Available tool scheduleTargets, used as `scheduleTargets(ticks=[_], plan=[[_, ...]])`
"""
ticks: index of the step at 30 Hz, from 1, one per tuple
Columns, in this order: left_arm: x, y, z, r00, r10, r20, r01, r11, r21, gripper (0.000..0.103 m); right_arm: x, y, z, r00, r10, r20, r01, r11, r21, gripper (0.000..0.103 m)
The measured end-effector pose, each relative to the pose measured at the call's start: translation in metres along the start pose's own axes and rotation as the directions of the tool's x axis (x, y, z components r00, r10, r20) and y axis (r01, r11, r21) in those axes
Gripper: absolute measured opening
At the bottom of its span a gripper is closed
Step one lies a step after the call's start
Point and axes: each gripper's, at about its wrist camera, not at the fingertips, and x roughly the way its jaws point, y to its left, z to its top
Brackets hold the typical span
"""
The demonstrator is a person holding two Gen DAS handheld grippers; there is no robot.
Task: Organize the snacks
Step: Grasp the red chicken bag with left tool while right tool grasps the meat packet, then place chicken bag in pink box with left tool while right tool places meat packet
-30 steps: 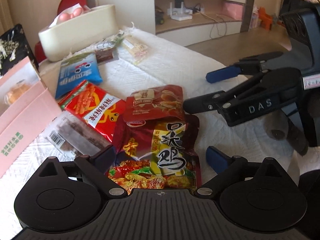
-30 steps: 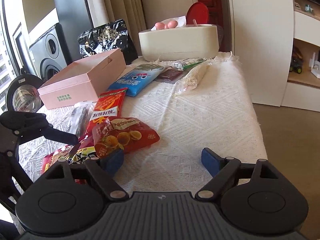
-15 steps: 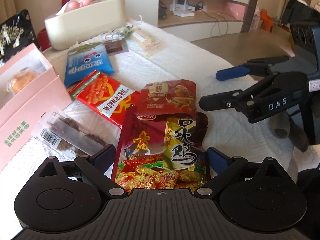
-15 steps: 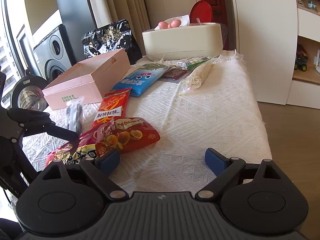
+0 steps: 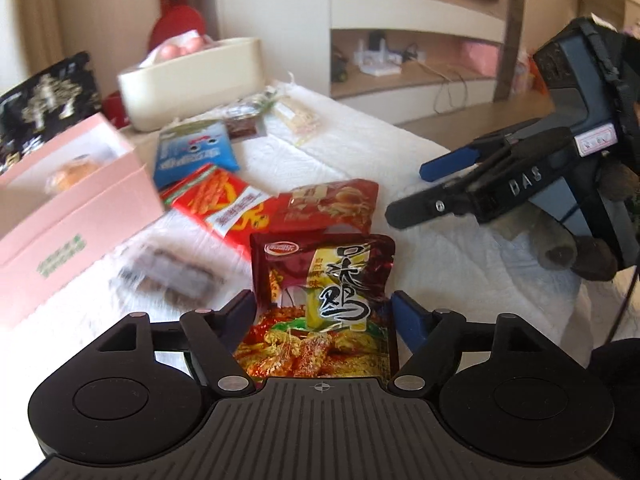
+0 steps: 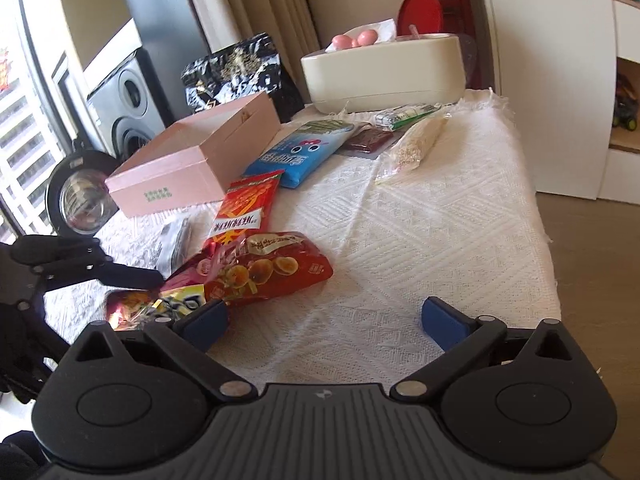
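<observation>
A dark red chicken snack packet [image 5: 320, 280] stands buckled between the blue pads of my left gripper [image 5: 324, 312]. Its jaws are closing and the pads press on the packet's two side edges. In the right wrist view the packet [image 6: 160, 304] pokes out under a left gripper finger [image 6: 132, 276]. My right gripper [image 6: 324, 320] hovers over bare white cloth, its jaws opening wide with nothing between them. In the left wrist view it [image 5: 408, 192] hangs at the right. A red chips packet [image 6: 268, 272] lies just beyond the chicken packet.
On the white cloth [image 6: 440, 220] lie a red stick-snack packet [image 6: 244, 208], a blue packet [image 6: 304, 148], a clear packet of dark pieces [image 6: 176, 240] and small packets further back. An open pink box [image 6: 192, 160] stands at the left and a cream container [image 6: 384, 72] at the far end.
My left gripper has moved forward over the chicken packet and narrowed onto its sides, and the packet now stands buckled. My right gripper's jaws have spread wider; that hand stays in place.
</observation>
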Motion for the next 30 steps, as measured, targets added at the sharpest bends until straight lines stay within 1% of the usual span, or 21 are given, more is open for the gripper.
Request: scheduleTargets(ticks=[2,3,4,5,7,8,11,13,15,17,18,20,21,23,25,26,27,28,30], plan=[[-0.009,0.004,-0.008,1.000,0.000,0.023,0.001,0.999,-0.053,0.076,-0.002,0.000,0.001,1.000,-0.004,0.001,0.004,1.000,0.017,0.102],[-0.015,0.007,-0.012,0.999,-0.004,0.033,0.007,0.996,-0.085,0.073,-0.003,0.000,0.000,1.000,-0.012,0.007,0.012,0.999,0.030,0.101],[-0.021,0.010,-0.014,0.999,-0.005,0.042,0.009,0.994,-0.112,0.062,-0.004,0.001,0.000,1.000,-0.022,0.010,0.021,0.999,0.041,0.100],[-0.028,0.014,-0.016,0.998,-0.011,0.055,0.018,0.990,-0.136,0.062,-0.005,0.001,0.001,1.000,-0.029,0.010,0.029,0.998,0.051,0.100],[-0.042,0.020,-0.020,0.997,-0.001,0.079,0.015,0.985,-0.173,0.061,-0.007,0.006,0.003,0.999,-0.035,0.014,0.035,0.998,0.060,0.099],[-0.049,0.023,-0.022,0.996,0.017,0.089,0.000,0.983,-0.185,0.060,-0.009,0.009,0.005,0.999,-0.031,0.026,0.029,0.998,0.060,0.099],[-0.073,0.035,-0.028,0.989,0.080,0.123,-0.049,0.970,-0.236,0.049,-0.015,0.031,0.015,0.997,-0.011,0.077,0.009,1.000,0.018,0.099],[-0.090,0.047,-0.033,0.982,0.133,0.135,-0.090,0.953,-0.288,0.046,-0.012,0.051,0.021,0.994,0.001,0.105,0.003,0.999,-0.036,0.099],[-0.105,0.059,-0.039,0.972,0.189,0.142,-0.132,0.932,-0.337,0.045,-0.002,0.074,0.026,0.995,0.031,0.099,-0.022,0.995,-0.094,0.096],[-0.115,0.067,-0.045,0.964,0.225,0.143,-0.158,0.915,-0.372,0.045,0.018,0.096,0.032,0.996,0.066,0.057,-0.057,0.988,-0.144,0.088],[-0.117,0.069,-0.048,0.962,0.235,0.141,-0.165,0.908,-0.385,0.044,0.030,0.106,0.035,0.996,0.085,0.033,-0.079,0.984,-0.162,0.086],[-0.118,0.071,-0.053,0.962,0.236,0.137,-0.165,0.902,-0.399,0.043,0.053,0.123,0.040,0.994,0.111,-0.006,-0.110,0.975,-0.195,0.077],[-0.118,0.071,-0.054,0.963,0.232,0.136,-0.160,0.902,-0.401,0.043,0.065,0.130,0.043,0.994,0.106,-0.024,-0.109,0.972,-0.207,0.075],[-0.120,0.071,-0.056,0.965,0.223,0.139,-0.152,0.904,-0.399,0.042,0.088,0.139,0.048,0.994,0.089,-0.063,-0.100,0.972,-0.214,0.064],[-0.124,0.072,-0.057,0.964,0.222,0.147,-0.149,0.906,-0.397,0.042,0.103,0.143,0.052,0.994,0.059,-0.091,-0.078,0.972,-0.223,0.055],[-0.125,0.072,-0.058,0.963,0.222,0.152,-0.146,0.906,-0.397,0.042,0.104,0.146,0.053,0.996,0.044,-0.082,-0.062,0.969,-0.240,0.052],[-0.128,0.072,-0.058,0.962,0.222,0.157,-0.145,0.907,-0.397,0.042,0.105,0.150,0.053,0.995,0.034,-0.092,-0.057,0.963,-0.263,0.050],[-0.129,0.071,-0.058,0.961,0.223,0.161,-0.144,0.907,-0.395,0.042,0.104,0.153,0.052,0.995,0.027,-0.101,-0.055,0.956,-0.287,0.041],[-0.131,0.067,-0.058,0.961,0.219,0.172,-0.138,0.910,-0.391,0.041,0.095,0.157,0.049,0.993,0.026,-0.119,-0.062,0.948,-0.312,0.037]])
